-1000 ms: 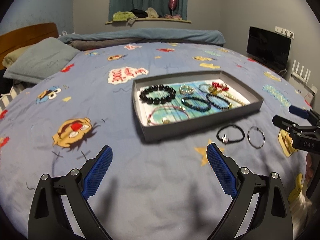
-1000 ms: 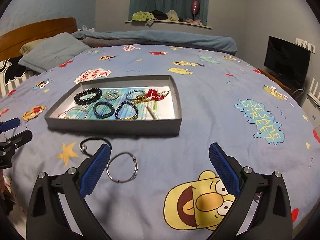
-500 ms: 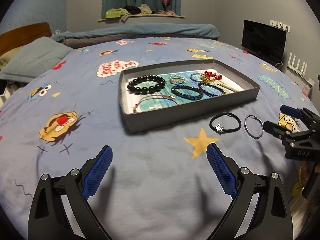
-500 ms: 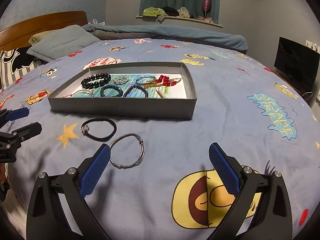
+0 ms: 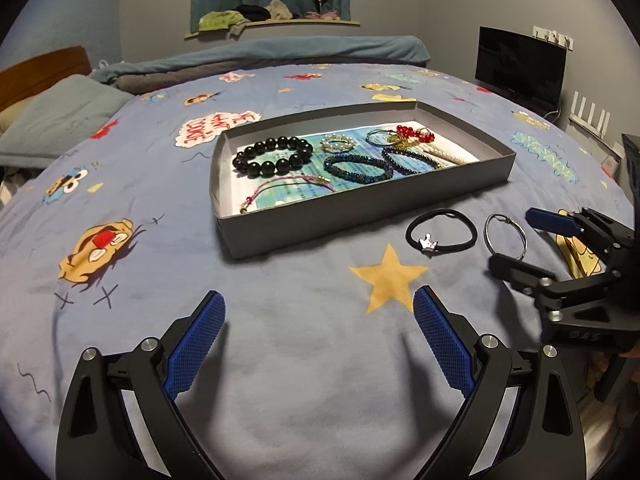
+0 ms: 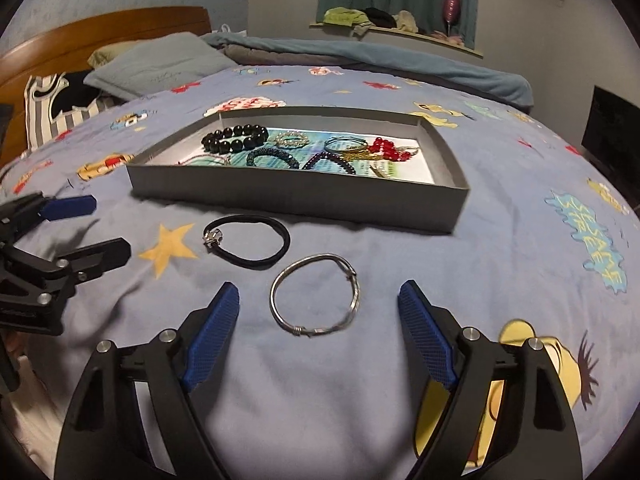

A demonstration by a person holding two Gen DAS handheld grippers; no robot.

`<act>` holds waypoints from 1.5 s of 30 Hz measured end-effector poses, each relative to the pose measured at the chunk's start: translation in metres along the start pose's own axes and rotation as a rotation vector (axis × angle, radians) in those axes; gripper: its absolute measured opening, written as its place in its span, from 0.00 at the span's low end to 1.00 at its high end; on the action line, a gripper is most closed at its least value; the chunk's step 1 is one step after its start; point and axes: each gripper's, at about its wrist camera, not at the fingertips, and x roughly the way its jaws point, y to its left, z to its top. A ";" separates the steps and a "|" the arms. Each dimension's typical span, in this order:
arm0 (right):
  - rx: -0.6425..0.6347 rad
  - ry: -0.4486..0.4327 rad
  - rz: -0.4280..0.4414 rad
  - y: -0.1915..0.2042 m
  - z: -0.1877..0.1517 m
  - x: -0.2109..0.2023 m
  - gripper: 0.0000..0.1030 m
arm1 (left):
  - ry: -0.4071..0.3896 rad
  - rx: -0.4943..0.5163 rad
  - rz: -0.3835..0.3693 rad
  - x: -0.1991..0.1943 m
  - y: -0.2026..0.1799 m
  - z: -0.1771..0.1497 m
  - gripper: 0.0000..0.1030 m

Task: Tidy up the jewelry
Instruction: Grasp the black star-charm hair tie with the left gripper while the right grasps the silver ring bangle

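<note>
- We work over a bed [image 5: 280, 380] spread with a cartoon-print sheet; its soft, flat top serves as our sorting surface, which is likely why everything lies out in the open on it.
- A shallow grey tray [image 5: 360, 216] sits mid-bed, its low wall letting us drop pieces in from above. Inside lie a black bead bracelet [image 5: 272, 156], a teal one [image 5: 358, 168], a dark blue one [image 5: 408, 158], a red bead piece [image 5: 412, 133] and a few thin cords, so we judge most of the sorting is done.
- Our left gripper [image 5: 318, 328] hangs low over bare sheet near a yellow star [image 5: 388, 276], jaws spread wide and holding nothing; it seems parked out of the way.
- Our right gripper [image 6: 318, 320] is also spread wide and empty, its blue pads either side of the silver bangle [image 6: 314, 300], not touching it. We read this as lining up to pinch the thin wire.
- Two pieces remain outside, just in front of the tray's near wall: the bangle, and a black cord bracelet [image 6: 248, 242] with a small metal charm, just beside it toward the left gripper.
- The bangle is thin and flat against soft fabric, so our pads may need to press into the sheet to catch it.
</note>
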 end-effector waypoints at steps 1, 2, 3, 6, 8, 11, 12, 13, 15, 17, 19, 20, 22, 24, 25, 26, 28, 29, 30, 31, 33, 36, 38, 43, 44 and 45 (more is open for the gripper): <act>-0.017 -0.001 -0.011 0.003 0.000 0.003 0.72 | -0.001 0.002 0.001 0.000 0.000 0.000 0.92; -0.026 -0.002 -0.020 0.004 0.000 0.005 0.68 | -0.002 0.003 0.002 -0.001 0.000 0.000 0.92; -0.038 -0.004 -0.035 0.005 0.000 0.007 0.63 | -0.002 0.002 0.001 -0.001 0.000 0.000 0.92; -0.045 -0.016 -0.042 0.005 0.000 0.008 0.46 | 0.003 -0.006 -0.003 0.000 0.001 0.000 0.92; -0.022 -0.027 -0.033 0.001 0.001 0.006 0.46 | 0.006 -0.010 -0.009 0.001 0.000 0.000 0.92; 0.010 -0.049 -0.033 -0.007 0.002 -0.001 0.46 | 0.004 0.002 -0.015 0.002 -0.005 0.002 0.92; 0.018 -0.054 -0.034 -0.010 0.003 -0.003 0.46 | 0.004 0.005 -0.017 0.003 -0.006 0.002 0.92; 0.028 -0.060 -0.034 -0.015 0.004 -0.006 0.46 | 0.003 0.010 -0.020 0.003 -0.008 0.003 0.92; 0.045 -0.068 -0.037 -0.023 0.005 -0.010 0.46 | -0.001 0.016 -0.030 0.004 -0.013 0.004 0.92; 0.065 -0.071 -0.037 -0.031 0.006 -0.014 0.46 | 0.000 0.019 -0.039 0.007 -0.017 0.006 0.92; 0.093 -0.074 -0.035 -0.041 0.005 -0.019 0.46 | 0.001 0.023 -0.053 0.009 -0.022 0.008 0.92; 0.104 -0.075 -0.035 -0.045 0.005 -0.020 0.46 | 0.000 0.025 -0.059 0.010 -0.024 0.009 0.92; 0.123 -0.081 -0.040 -0.053 0.005 -0.024 0.46 | -0.007 0.035 -0.070 0.013 -0.031 0.013 0.92; 0.132 -0.085 -0.045 -0.060 0.004 -0.028 0.46 | -0.014 0.038 -0.079 0.015 -0.034 0.017 0.91; 0.137 -0.088 -0.044 -0.062 0.004 -0.029 0.46 | -0.020 0.036 -0.089 0.016 -0.037 0.020 0.91; 0.141 -0.091 -0.043 -0.064 0.004 -0.030 0.46 | -0.024 0.034 -0.099 0.017 -0.039 0.022 0.90; 0.146 -0.098 -0.042 -0.067 0.003 -0.033 0.46 | -0.027 0.031 -0.122 0.021 -0.043 0.027 0.85; 0.148 -0.099 -0.040 -0.068 0.003 -0.033 0.46 | -0.026 0.033 -0.122 0.022 -0.045 0.029 0.83; 0.151 -0.100 -0.038 -0.070 0.002 -0.034 0.46 | -0.024 0.038 -0.120 0.024 -0.047 0.030 0.77; 0.154 -0.100 -0.036 -0.072 0.002 -0.034 0.46 | -0.014 0.043 -0.110 0.027 -0.050 0.033 0.70; 0.159 -0.102 -0.029 -0.073 0.001 -0.034 0.46 | 0.003 0.037 -0.110 0.032 -0.051 0.035 0.62; 0.162 -0.102 -0.020 -0.075 -0.001 -0.032 0.46 | 0.030 0.024 -0.091 0.042 -0.050 0.039 0.52; 0.163 -0.100 -0.016 -0.075 -0.002 -0.032 0.46 | 0.063 0.015 -0.098 0.051 -0.050 0.039 0.42; 0.166 -0.103 -0.004 -0.077 -0.004 -0.032 0.46 | 0.086 0.060 -0.092 0.055 -0.059 0.033 0.31; 0.167 -0.104 -0.002 -0.077 -0.004 -0.032 0.46 | 0.089 0.073 -0.096 0.054 -0.061 0.033 0.28; 0.168 -0.102 -0.001 -0.077 -0.004 -0.031 0.46 | 0.092 0.089 -0.102 0.053 -0.064 0.033 0.20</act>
